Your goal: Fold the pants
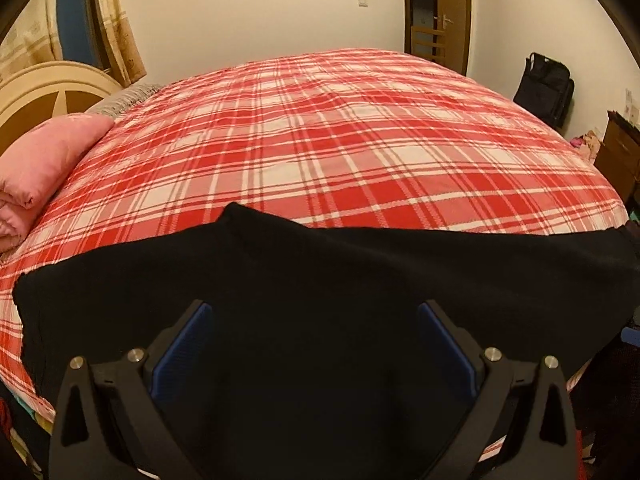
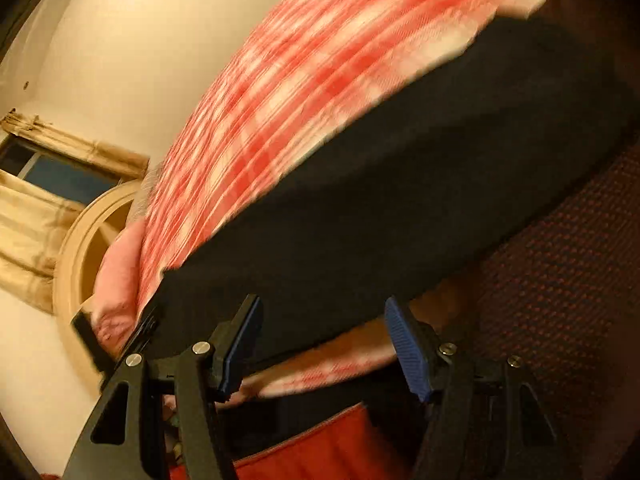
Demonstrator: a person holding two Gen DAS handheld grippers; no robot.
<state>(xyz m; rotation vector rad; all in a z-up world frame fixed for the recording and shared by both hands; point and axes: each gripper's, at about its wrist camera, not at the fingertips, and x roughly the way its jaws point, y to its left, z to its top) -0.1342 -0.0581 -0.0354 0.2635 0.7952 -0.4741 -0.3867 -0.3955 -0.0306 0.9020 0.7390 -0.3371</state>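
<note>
Black pants (image 1: 312,272) lie spread across the near edge of a bed with a red and white plaid cover (image 1: 320,132). My left gripper (image 1: 316,312) is open, its blue-padded fingers (image 1: 188,344) spread just above the black cloth near the bed's edge. In the tilted, blurred right wrist view the pants (image 2: 400,200) lie along the bed edge. My right gripper (image 2: 324,320) is open and empty, at the edge of the pants where they hang over the bed side. The left gripper's black body (image 2: 92,340) shows at the far end of the pants.
A pink pillow (image 1: 44,164) and a cream headboard (image 1: 48,92) stand at the left. A black bag (image 1: 546,88), a wooden door (image 1: 436,12) and a brown dresser (image 1: 622,152) are at the right. Dark patterned fabric (image 2: 568,280) fills the right view's right side.
</note>
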